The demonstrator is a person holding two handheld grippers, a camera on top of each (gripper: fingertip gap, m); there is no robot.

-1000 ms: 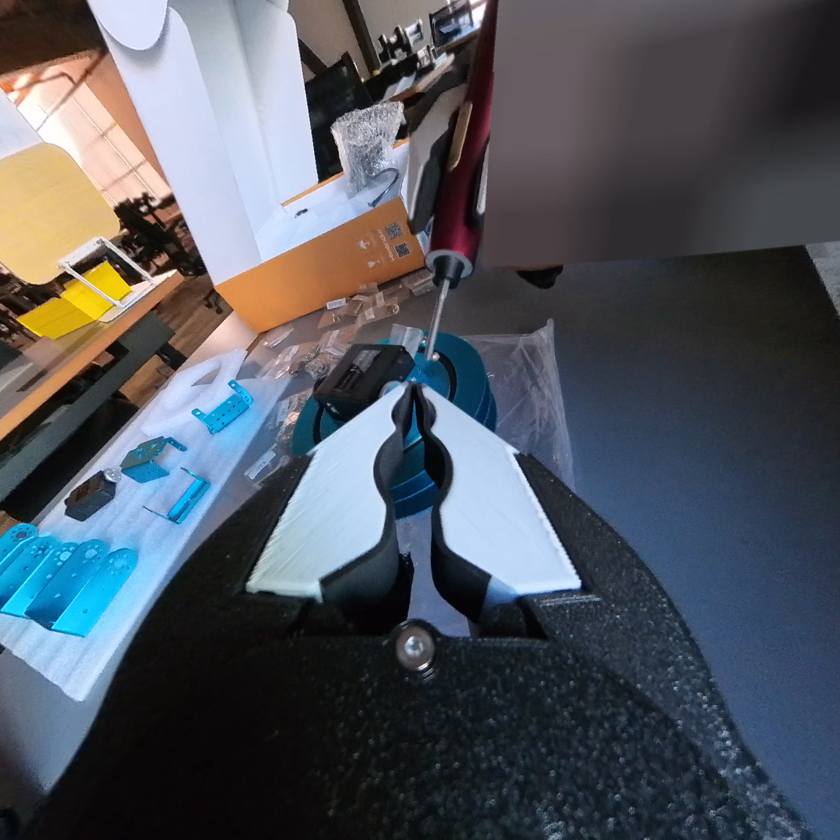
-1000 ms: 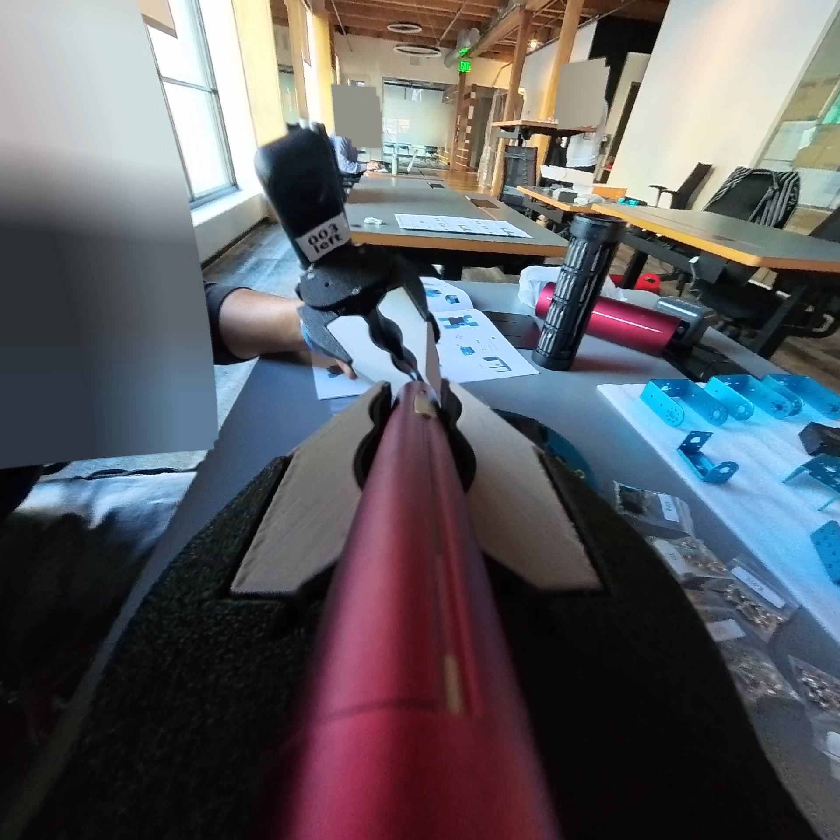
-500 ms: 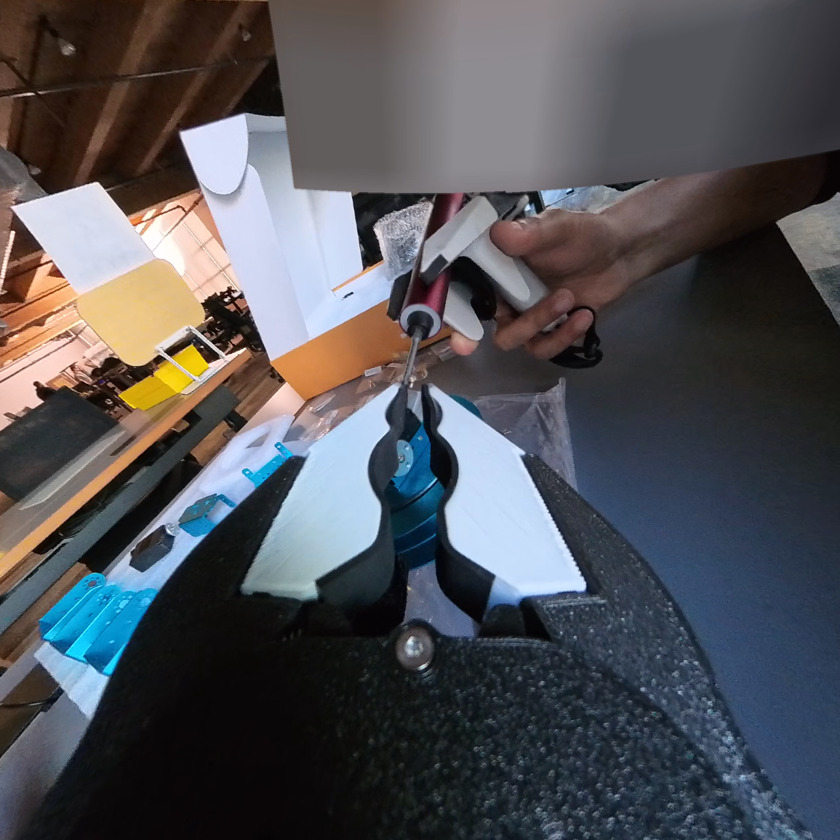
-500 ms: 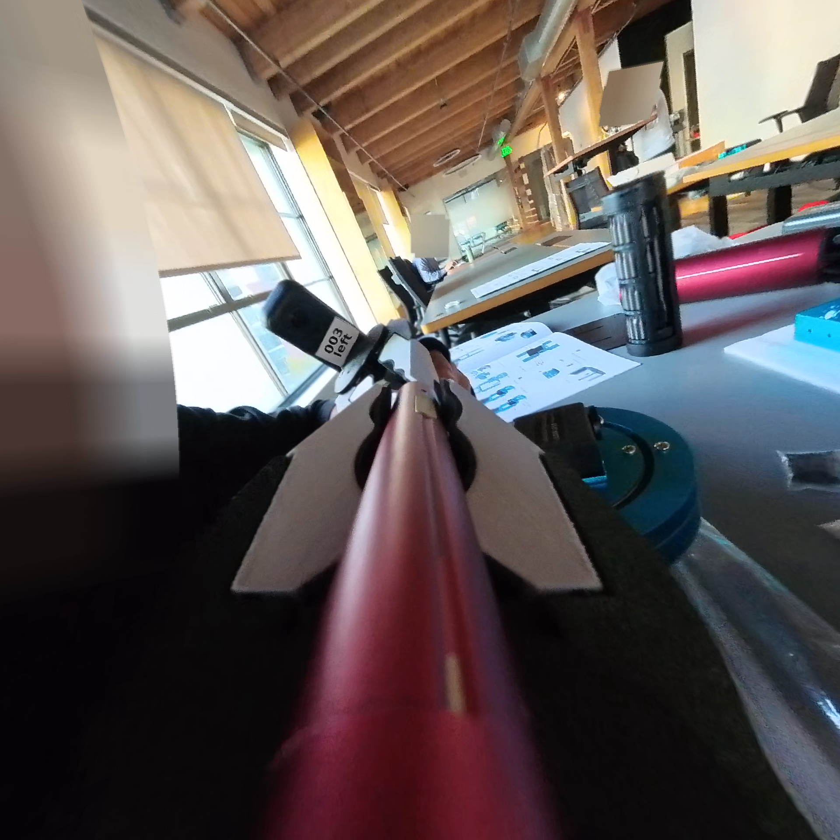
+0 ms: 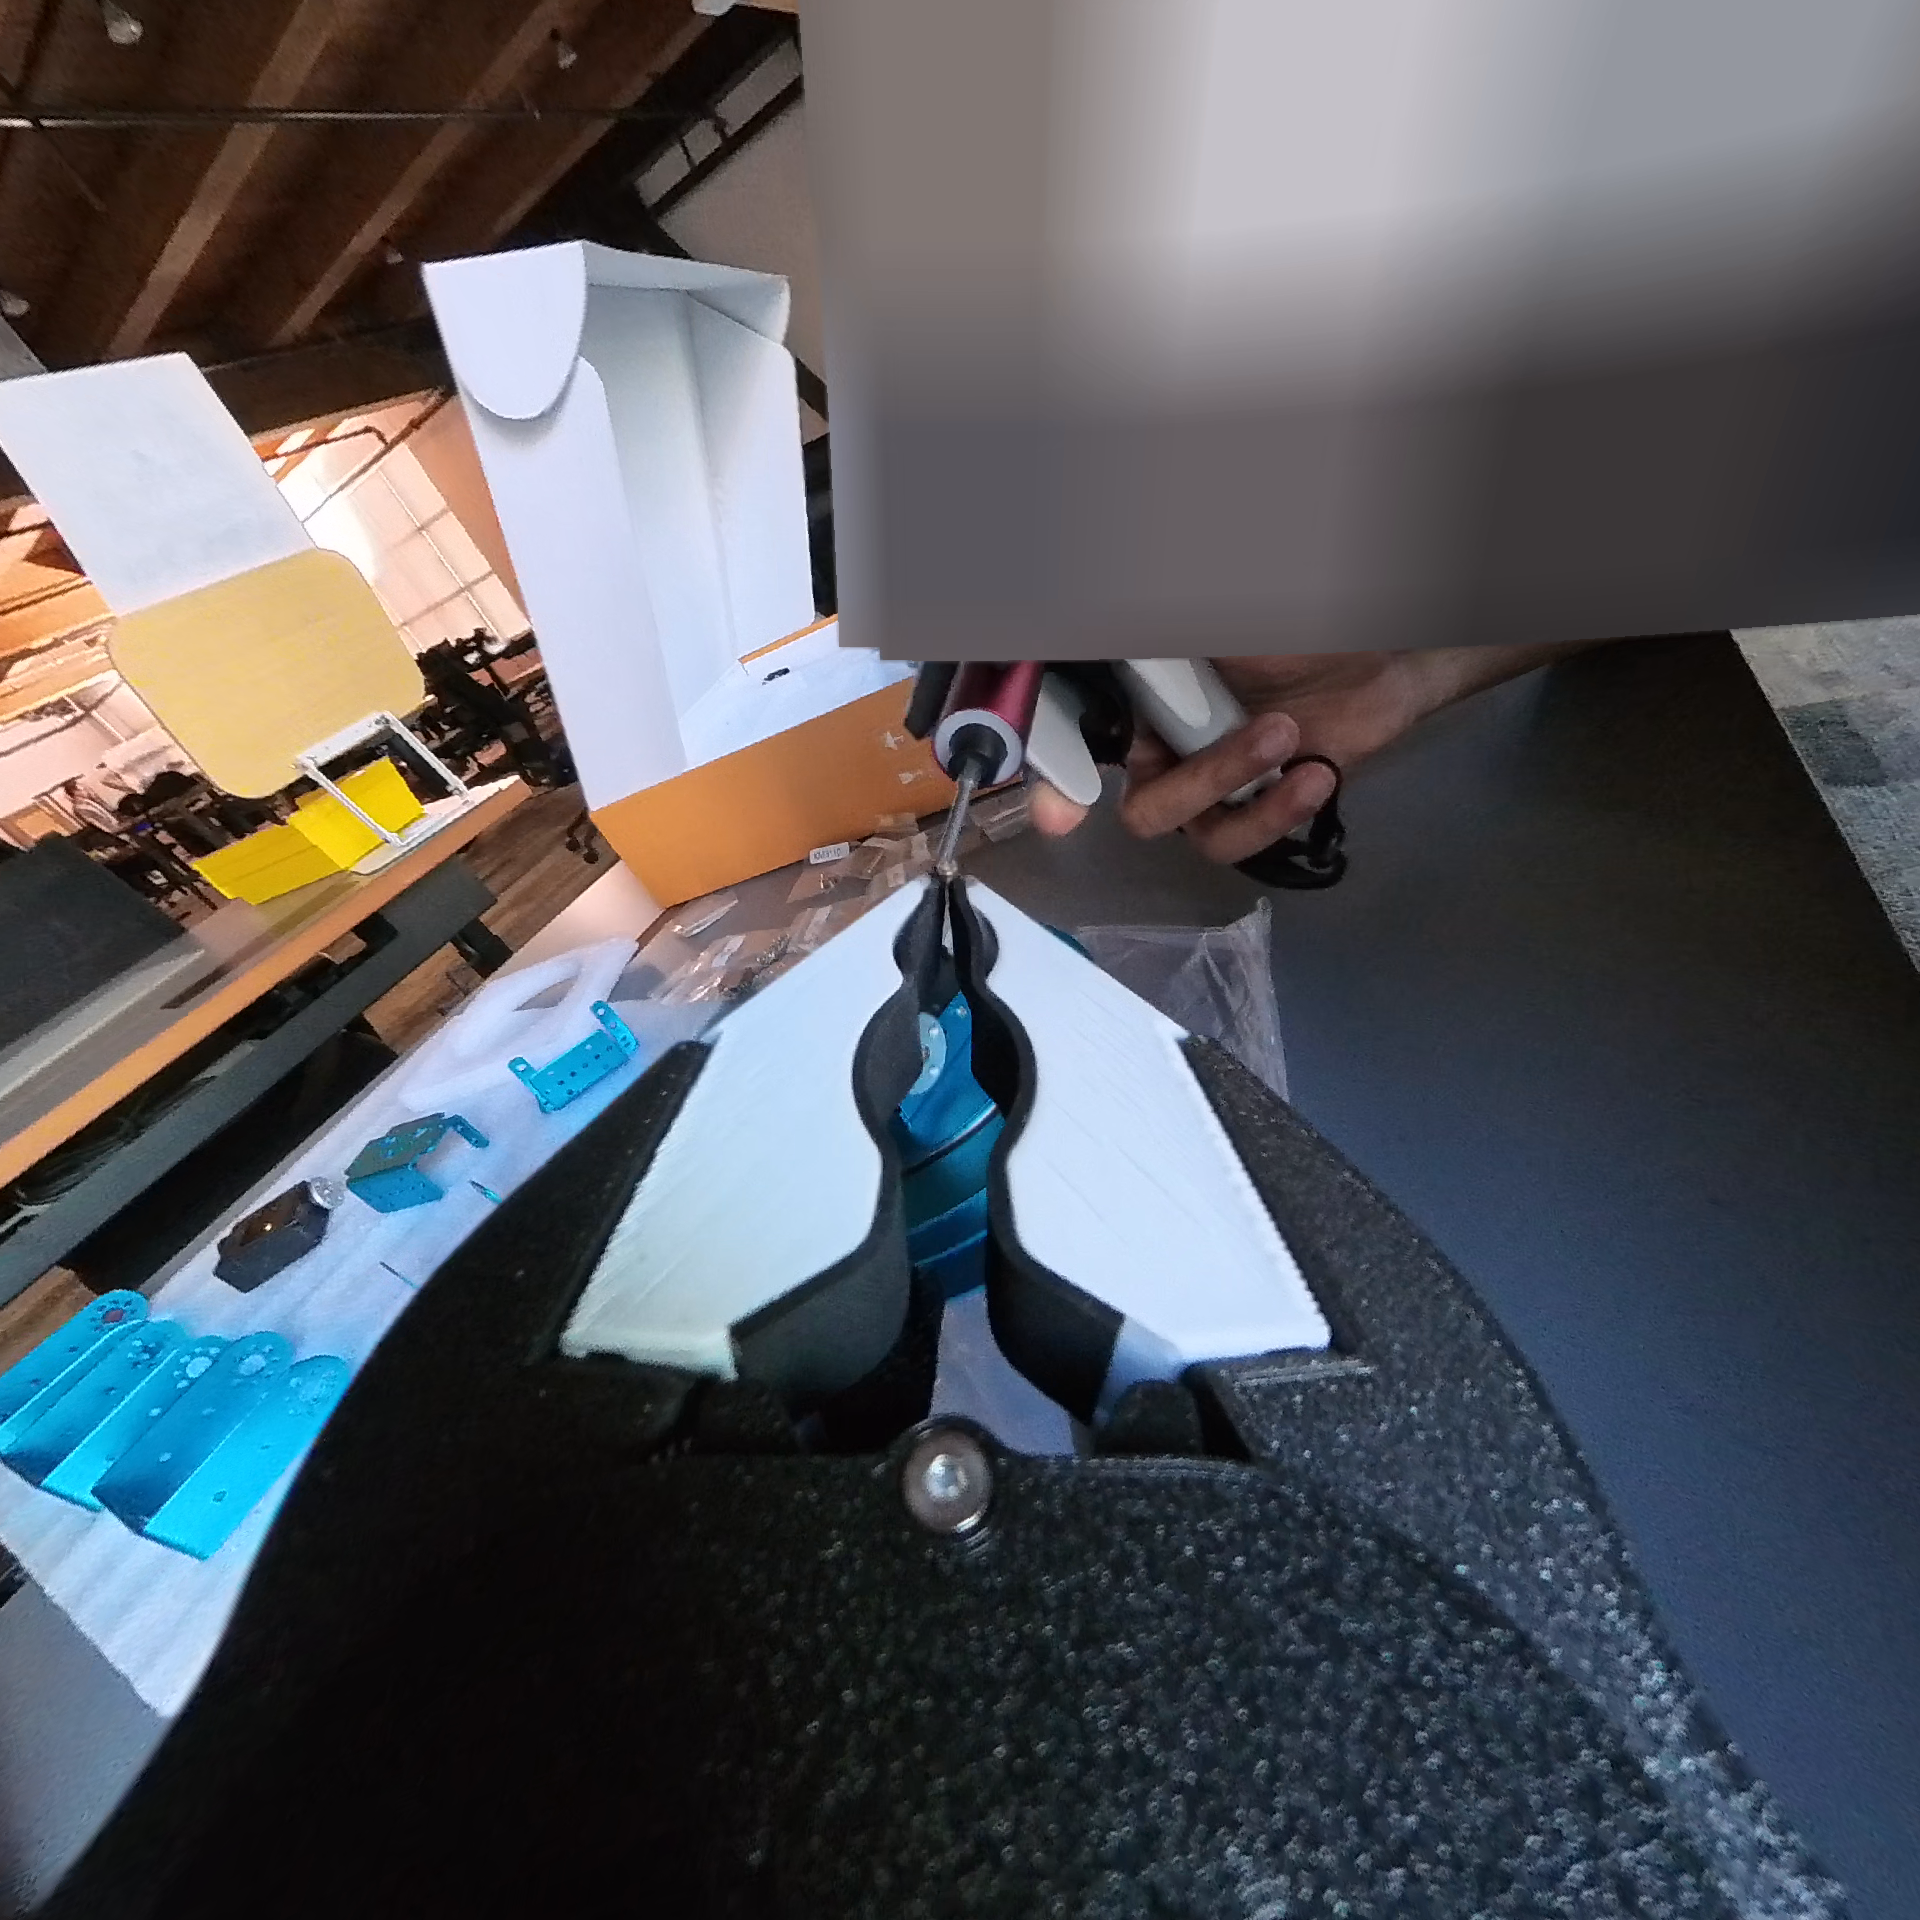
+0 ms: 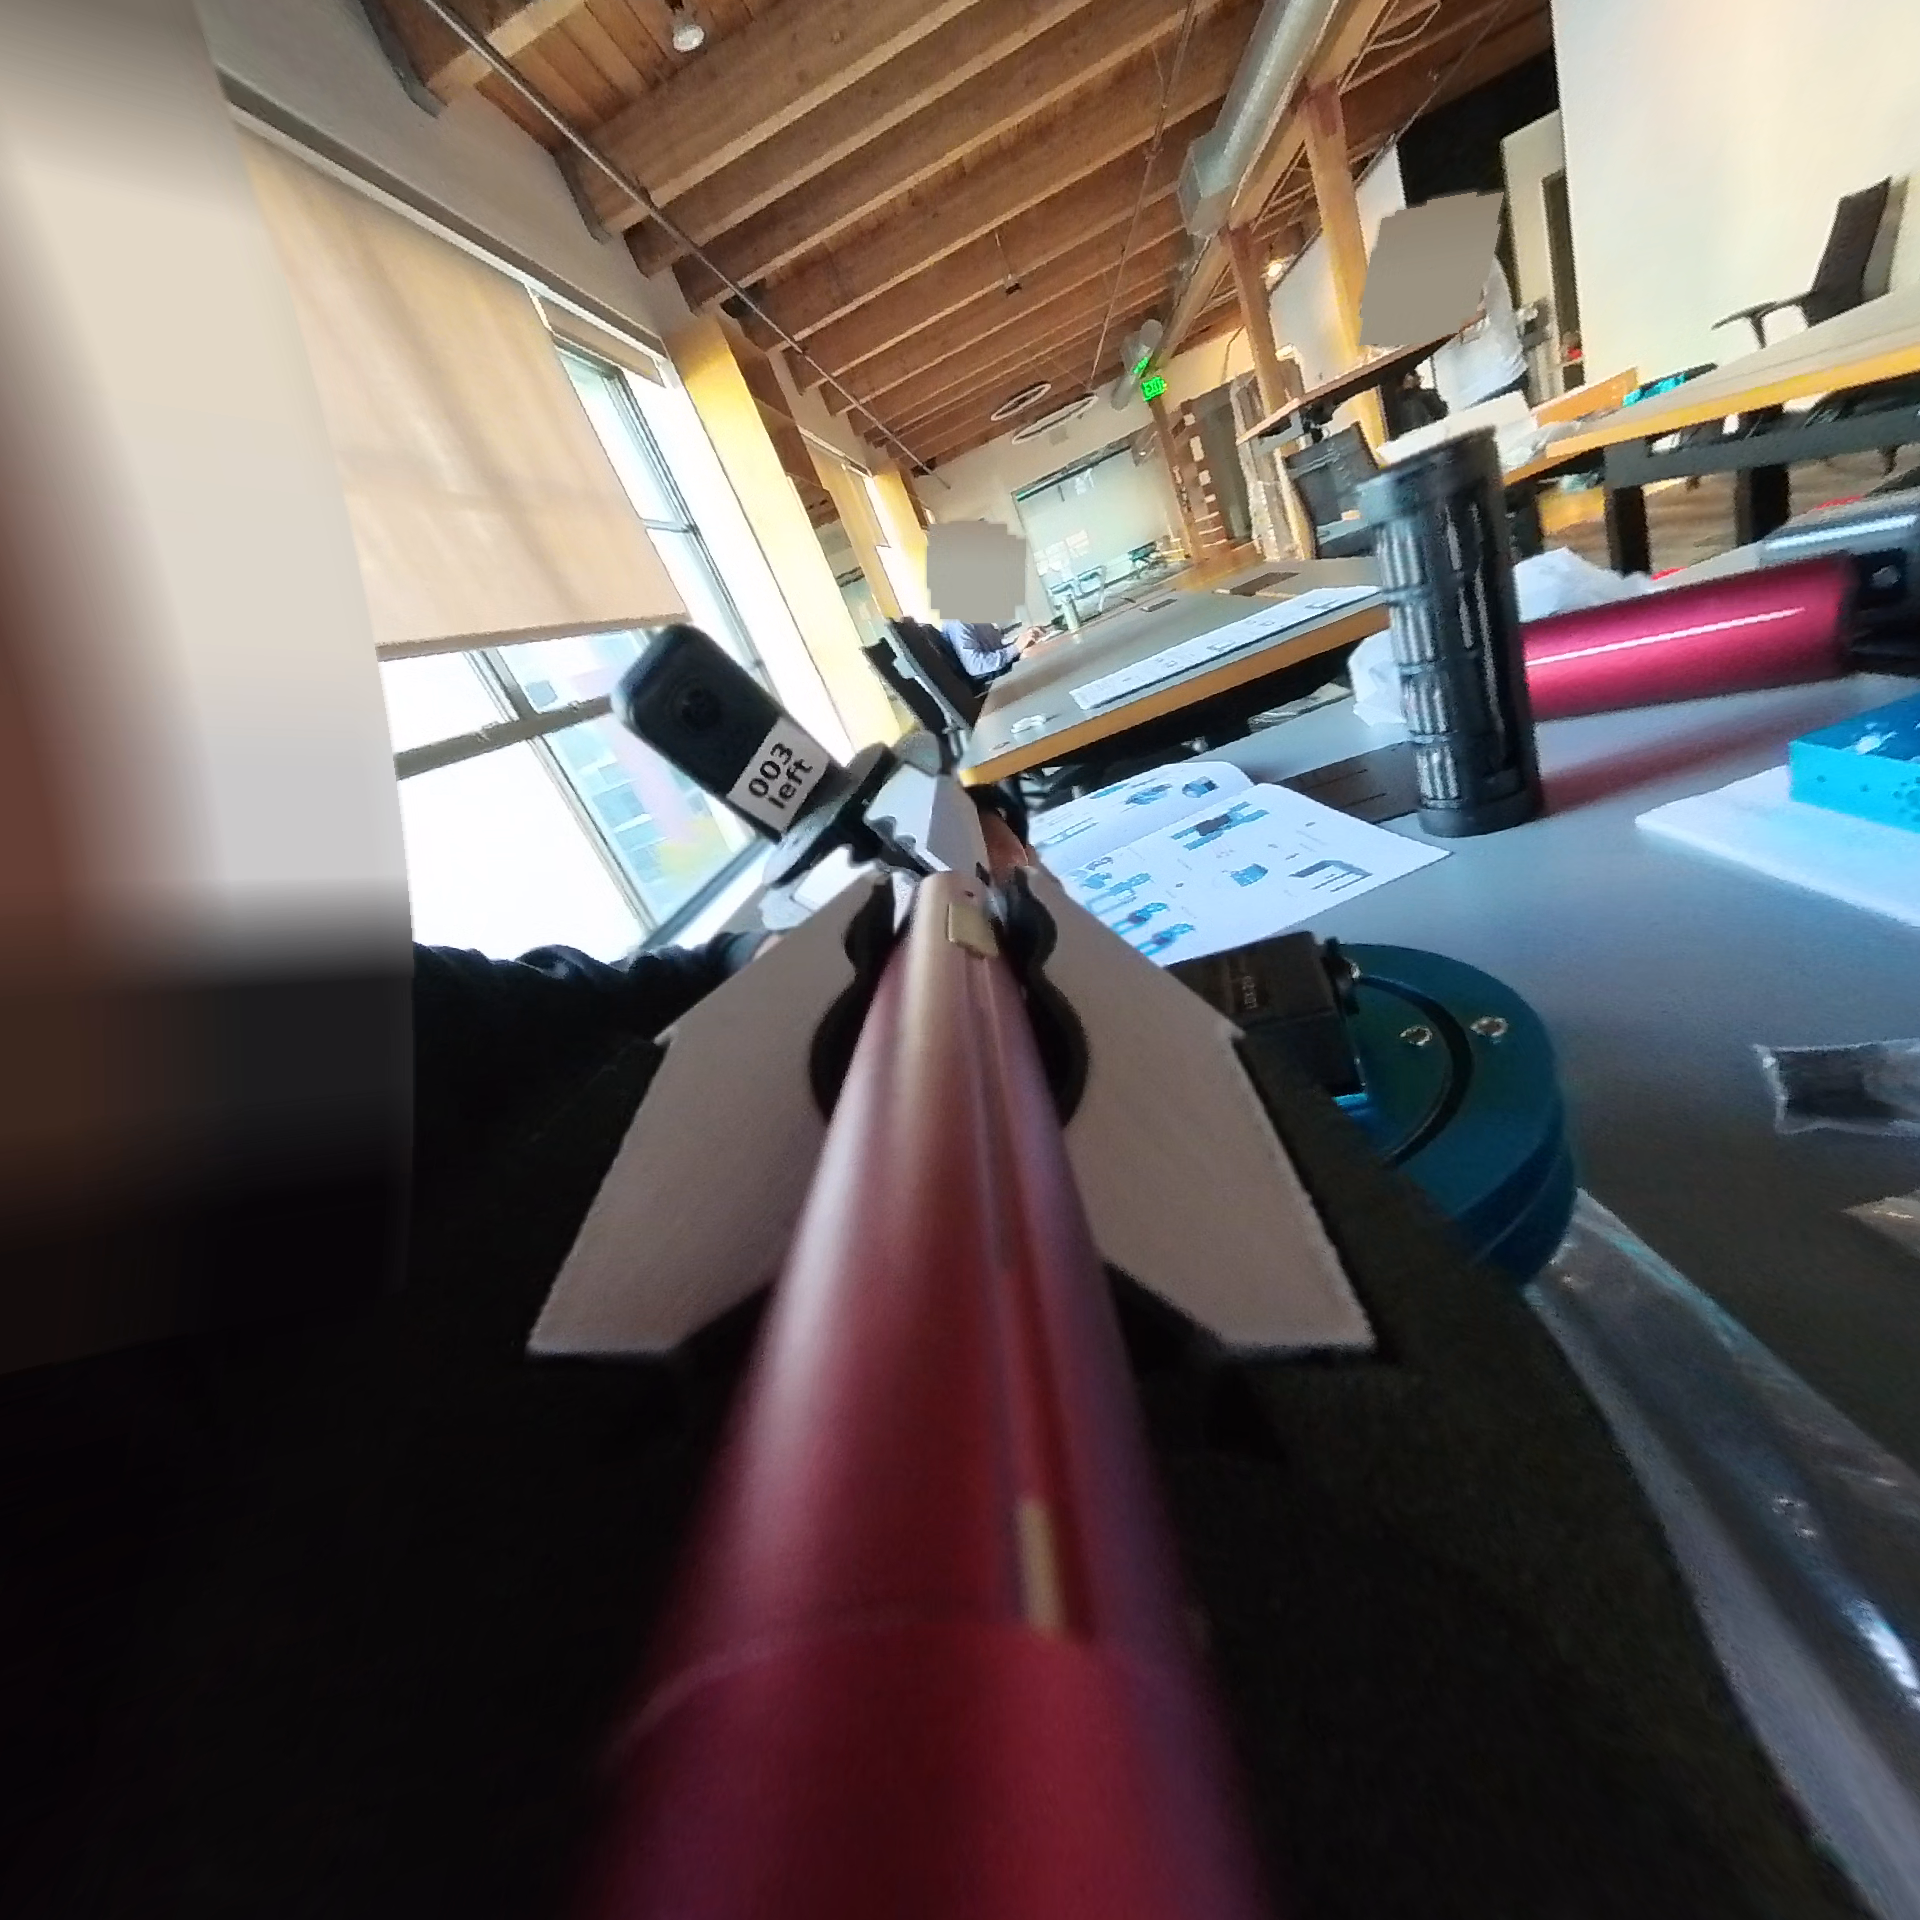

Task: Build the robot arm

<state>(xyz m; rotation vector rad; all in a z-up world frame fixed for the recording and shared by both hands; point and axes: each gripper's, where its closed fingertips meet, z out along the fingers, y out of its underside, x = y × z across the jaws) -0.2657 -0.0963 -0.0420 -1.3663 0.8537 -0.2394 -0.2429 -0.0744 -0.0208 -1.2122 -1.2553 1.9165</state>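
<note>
We stand over a grey surface [image 5: 1558,1039] in a timber-beamed room with long desks. Only the left view shows the open white box [image 5: 665,499]; only the right view shows the booklet [image 6: 1226,873]. Left tongs [image 5: 943,883] pinch one small screw [image 5: 948,871]. Right tongs [image 6: 961,914] clamp one red screwdriver [image 6: 935,1299], its tip at that screw, above the blue disc [image 6: 1455,1101].
</note>
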